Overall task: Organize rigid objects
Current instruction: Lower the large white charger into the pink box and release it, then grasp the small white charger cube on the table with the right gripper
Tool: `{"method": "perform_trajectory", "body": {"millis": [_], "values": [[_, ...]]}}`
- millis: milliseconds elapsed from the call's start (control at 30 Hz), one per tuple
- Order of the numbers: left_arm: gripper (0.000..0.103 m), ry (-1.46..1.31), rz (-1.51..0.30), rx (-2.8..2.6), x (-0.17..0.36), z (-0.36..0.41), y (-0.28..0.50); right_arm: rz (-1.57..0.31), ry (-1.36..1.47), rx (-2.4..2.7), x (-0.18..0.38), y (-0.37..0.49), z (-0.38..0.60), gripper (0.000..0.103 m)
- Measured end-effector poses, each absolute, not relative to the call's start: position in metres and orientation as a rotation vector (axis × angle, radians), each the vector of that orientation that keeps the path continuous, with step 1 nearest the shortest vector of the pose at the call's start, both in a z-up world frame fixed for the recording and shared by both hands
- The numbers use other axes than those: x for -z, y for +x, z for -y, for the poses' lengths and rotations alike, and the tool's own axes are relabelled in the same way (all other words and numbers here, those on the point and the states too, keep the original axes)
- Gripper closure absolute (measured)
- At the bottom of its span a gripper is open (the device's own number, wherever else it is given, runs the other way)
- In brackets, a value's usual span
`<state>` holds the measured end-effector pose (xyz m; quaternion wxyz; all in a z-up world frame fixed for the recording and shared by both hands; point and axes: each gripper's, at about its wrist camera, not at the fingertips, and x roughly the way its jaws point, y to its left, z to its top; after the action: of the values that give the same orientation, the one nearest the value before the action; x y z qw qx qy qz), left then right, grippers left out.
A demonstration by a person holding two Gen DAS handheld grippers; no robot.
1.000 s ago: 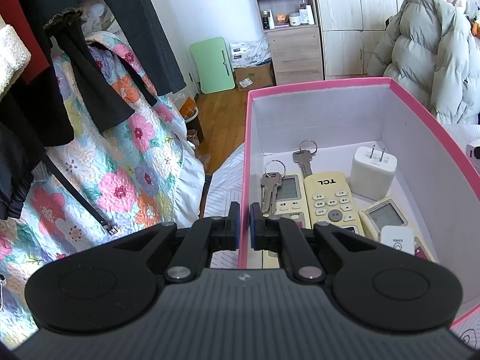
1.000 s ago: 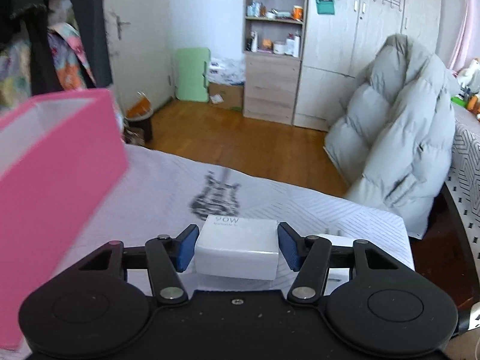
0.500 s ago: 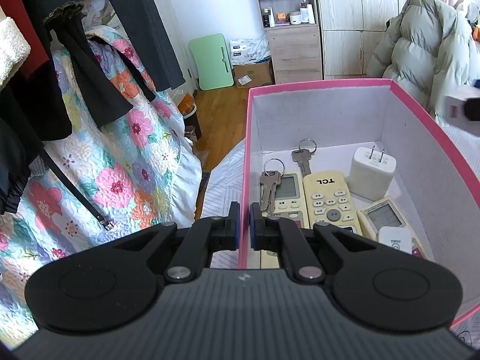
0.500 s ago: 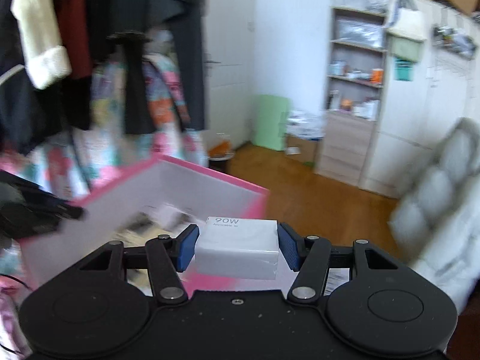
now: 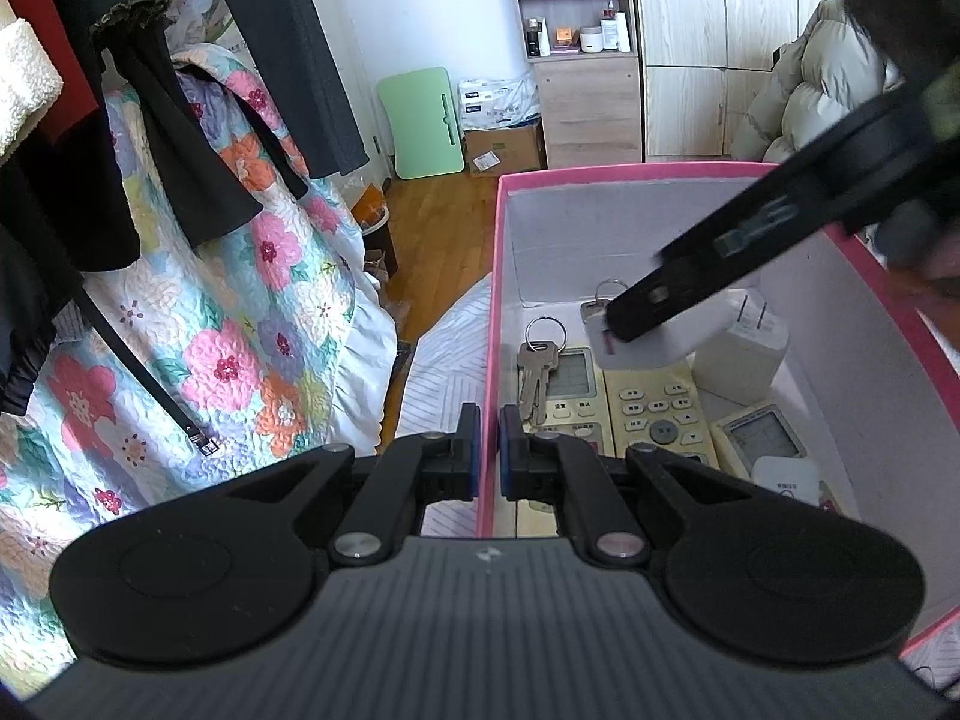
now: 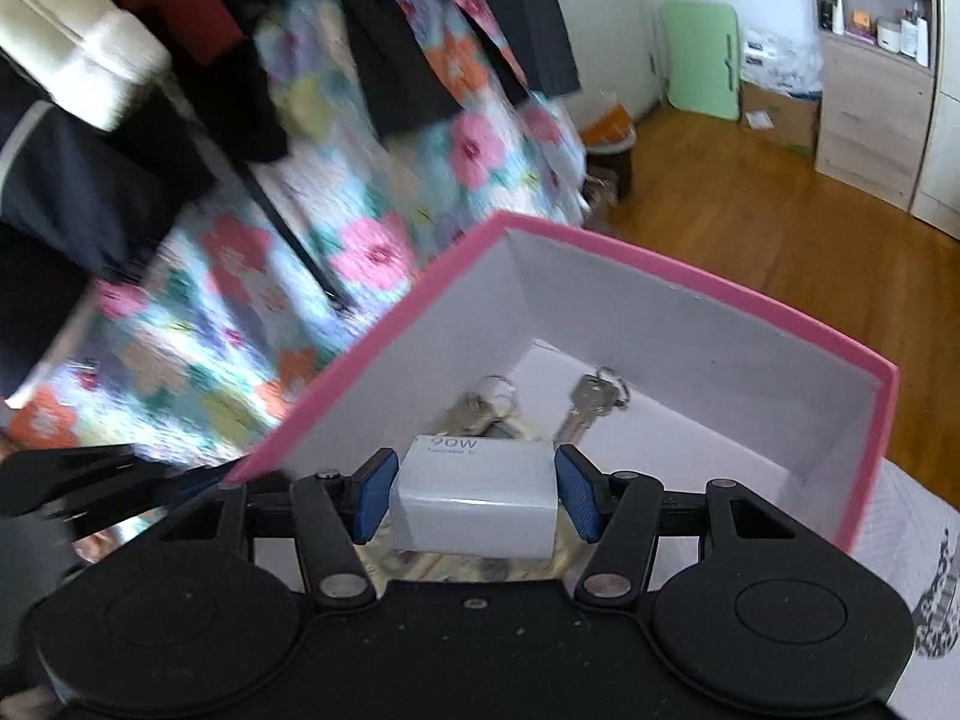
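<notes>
My left gripper [image 5: 489,450] is shut on the near wall of the pink box [image 5: 600,170], one pad on each side of the wall. My right gripper [image 6: 474,495] is shut on a white 90W charger [image 6: 474,501] and holds it inside the pink box [image 6: 690,282], just above the contents. In the left wrist view the right gripper [image 5: 612,330] reaches in from the upper right with the charger [image 5: 654,342] over the remotes. The box holds keys [image 5: 537,372], cream remote controls [image 5: 654,414] and a white plug adapter [image 5: 744,354].
A floral quilt [image 5: 240,330] and dark hanging clothes [image 5: 150,138] are at the left. A white patterned bed sheet [image 6: 918,570] lies under the box. A wood floor, shelf unit [image 5: 582,54] and grey puffer jacket [image 5: 816,96] are farther back.
My right gripper has carried the charger from the bed sheet over the box wall and down into the box. The left gripper has kept its hold on the box wall.
</notes>
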<state>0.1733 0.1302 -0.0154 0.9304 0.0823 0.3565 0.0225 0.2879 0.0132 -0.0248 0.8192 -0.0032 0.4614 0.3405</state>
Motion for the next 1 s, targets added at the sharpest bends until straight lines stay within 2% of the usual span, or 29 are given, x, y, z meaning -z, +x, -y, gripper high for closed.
{"method": "perform_trajectory", "body": {"millis": [167, 367, 667, 800, 1000], "values": [[0.098, 0.169, -0.731, -0.042, 0.015, -0.13, 0.174, -1.03, -0.105, -0.638, 0.045, 0.295, -0.026, 0.041], [0.098, 0.176, -0.73, -0.038, 0.016, -0.13, 0.174, -0.888, -0.038, -0.628, 0.005, 0.268, 0.008, 0.039], [0.098, 0.178, -0.723, -0.047, 0.017, -0.13, 0.173, -0.726, 0.039, -0.512, -0.035, 0.218, 0.12, 0.039], [0.098, 0.187, -0.721, -0.054, 0.018, -0.131, 0.173, -0.616, -0.008, -0.382, -0.031, 0.189, 0.162, 0.038], [0.098, 0.207, -0.716, -0.05, 0.02, -0.128, 0.17, -0.658, 0.014, -0.219, 0.002, 0.171, 0.229, 0.038]]}}
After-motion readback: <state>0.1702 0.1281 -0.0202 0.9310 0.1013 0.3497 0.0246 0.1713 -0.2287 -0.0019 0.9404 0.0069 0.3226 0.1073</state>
